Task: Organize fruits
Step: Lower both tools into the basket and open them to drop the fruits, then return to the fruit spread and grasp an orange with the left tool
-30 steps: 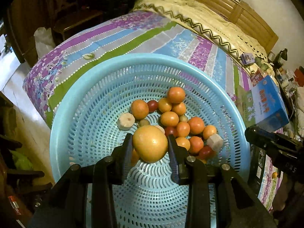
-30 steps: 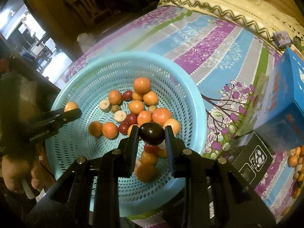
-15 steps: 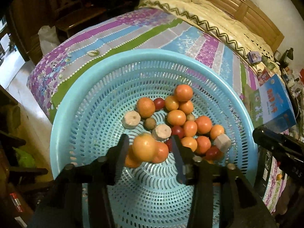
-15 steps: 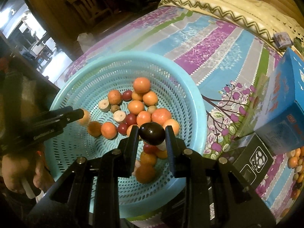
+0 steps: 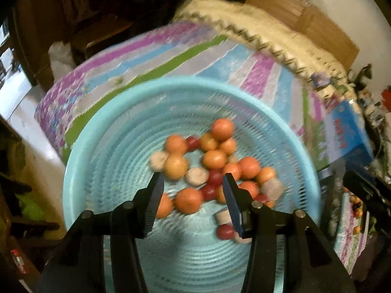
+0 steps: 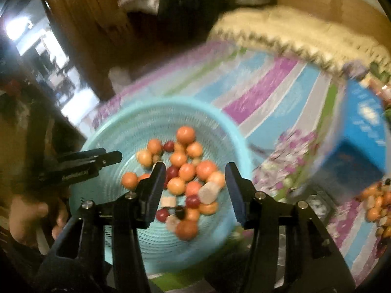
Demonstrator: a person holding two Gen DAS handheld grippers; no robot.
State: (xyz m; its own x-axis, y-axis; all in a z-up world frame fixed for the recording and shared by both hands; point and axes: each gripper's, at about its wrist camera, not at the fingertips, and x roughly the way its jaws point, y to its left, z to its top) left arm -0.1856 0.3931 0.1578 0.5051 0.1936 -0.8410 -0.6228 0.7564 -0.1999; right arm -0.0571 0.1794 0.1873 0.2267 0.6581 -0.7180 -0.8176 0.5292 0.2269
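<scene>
A bed [image 5: 171, 56] with a striped purple, blue and green cover is filling the middle, a wooden headboard [image 5: 305, 19] is standing far right against a pale wall [image 5: 342, 2], and daylight is coming through a doorway [image 6: 46, 56] at far left.

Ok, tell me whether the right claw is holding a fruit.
No: the right claw is open and holds nothing, with the fruits lying below it in the blue basket.

From my tongs I can read nothing. The blue box [image 5: 347, 131] at the right on the bed carries red characters on its side, and pale print shows on it in the right view [image 6: 366, 114], but blur smears both past reading.
</scene>
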